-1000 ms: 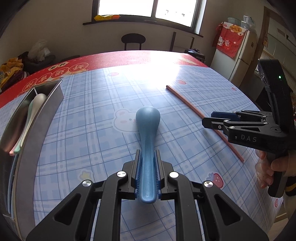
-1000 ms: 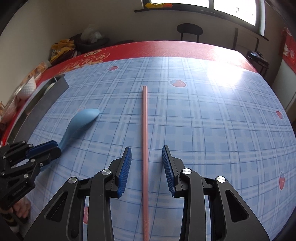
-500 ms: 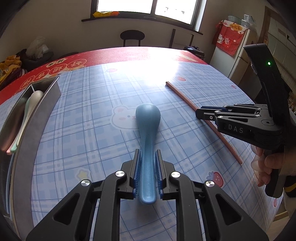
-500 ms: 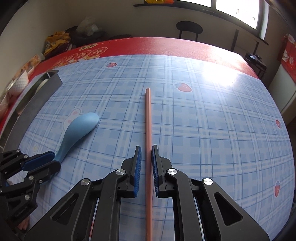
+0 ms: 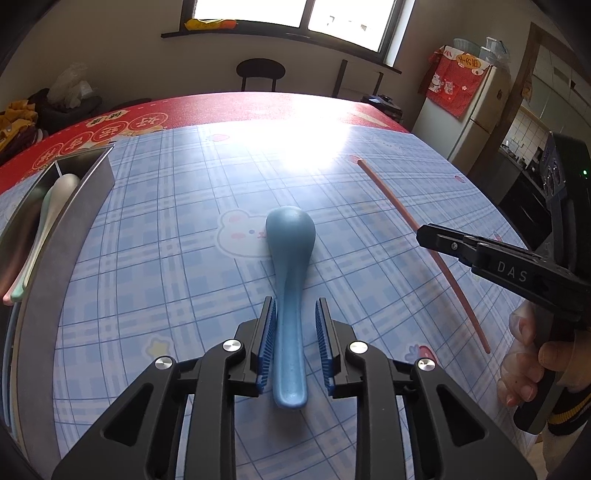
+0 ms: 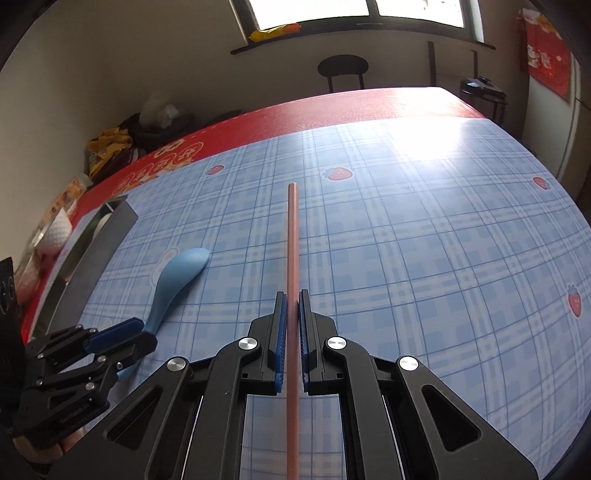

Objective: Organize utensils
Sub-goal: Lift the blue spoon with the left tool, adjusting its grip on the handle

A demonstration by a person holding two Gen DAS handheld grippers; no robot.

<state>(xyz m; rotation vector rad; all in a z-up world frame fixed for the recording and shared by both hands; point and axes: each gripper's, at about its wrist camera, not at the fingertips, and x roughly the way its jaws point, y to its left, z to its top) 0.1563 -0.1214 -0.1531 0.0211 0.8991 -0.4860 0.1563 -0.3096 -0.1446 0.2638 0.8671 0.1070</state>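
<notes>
Blue spoon (image 5: 290, 266), pink chopstick (image 6: 293, 258), blue-plaid strawberry-print tablecloth (image 6: 424, 258)

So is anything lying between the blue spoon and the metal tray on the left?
Nothing visible: only bare tablecloth lies between the blue spoon and the metal tray, which already holds pale spoons.

Daylight from the window (image 5: 295, 11) glares off the tablecloth (image 5: 314, 155); fisheye edges bend and darken.

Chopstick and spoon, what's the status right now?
Right gripper shut on pink chopstick. Left gripper just opening, blue spoon loose between pads, lying on the table. Metal tray at left, nothing blocking.
</notes>
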